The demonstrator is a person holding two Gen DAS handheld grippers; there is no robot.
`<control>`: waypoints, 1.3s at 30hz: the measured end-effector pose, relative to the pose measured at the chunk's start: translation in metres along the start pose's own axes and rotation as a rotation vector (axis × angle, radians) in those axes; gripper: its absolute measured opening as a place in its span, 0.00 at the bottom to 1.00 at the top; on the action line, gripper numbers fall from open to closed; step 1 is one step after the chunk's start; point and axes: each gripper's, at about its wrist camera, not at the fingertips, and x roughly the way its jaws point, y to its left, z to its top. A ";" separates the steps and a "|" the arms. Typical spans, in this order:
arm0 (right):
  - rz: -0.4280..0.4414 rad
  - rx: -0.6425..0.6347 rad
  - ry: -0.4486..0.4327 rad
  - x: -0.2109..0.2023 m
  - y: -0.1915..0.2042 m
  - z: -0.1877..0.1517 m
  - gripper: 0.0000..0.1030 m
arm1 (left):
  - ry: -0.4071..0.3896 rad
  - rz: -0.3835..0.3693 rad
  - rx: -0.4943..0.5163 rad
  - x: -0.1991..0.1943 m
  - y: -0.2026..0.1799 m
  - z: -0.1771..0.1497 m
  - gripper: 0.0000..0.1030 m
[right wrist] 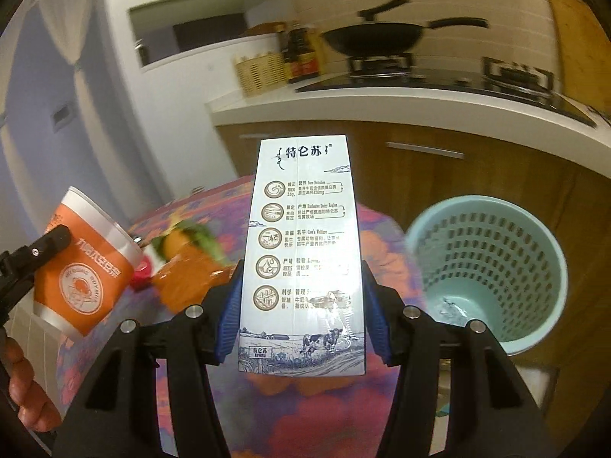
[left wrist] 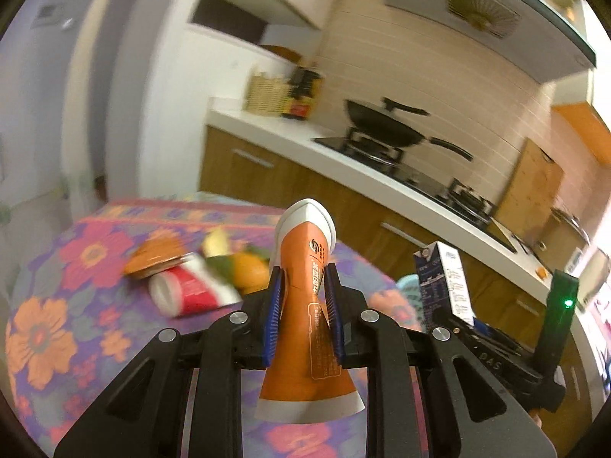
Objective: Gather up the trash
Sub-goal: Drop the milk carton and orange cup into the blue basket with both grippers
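My left gripper [left wrist: 303,286] is shut on an orange and white paper cup [left wrist: 307,305], squeezed flat, held above the flowered table [left wrist: 57,324]. The cup also shows in the right wrist view [right wrist: 84,267], at the left. My right gripper [right wrist: 301,305] is shut on a white and blue milk carton [right wrist: 301,252], upright between the blue pads. The carton shows in the left wrist view [left wrist: 446,278], at the right. A light blue perforated trash basket [right wrist: 488,259] stands to the right of the table, below the carton's level. It holds a bit of crumpled clear wrap.
On the table lie a red and white cup [left wrist: 191,290] on its side, an orange wrapper [left wrist: 156,255] and an orange fruit with green scraps [left wrist: 244,267]. Behind is a kitchen counter [right wrist: 382,103] with a wok [right wrist: 374,38], bottles and a wicker basket.
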 end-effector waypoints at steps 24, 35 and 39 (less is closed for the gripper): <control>-0.274 0.338 0.096 0.030 -0.225 -0.007 0.50 | 0.295 -0.264 0.283 0.210 -0.228 -0.022 0.19; -0.259 0.366 0.153 0.051 -0.247 -0.006 0.52 | 0.397 -0.226 0.313 0.264 -0.254 -0.046 0.20; -0.238 0.365 0.154 0.058 -0.249 0.001 0.63 | 0.400 -0.216 0.324 0.271 -0.261 -0.049 0.38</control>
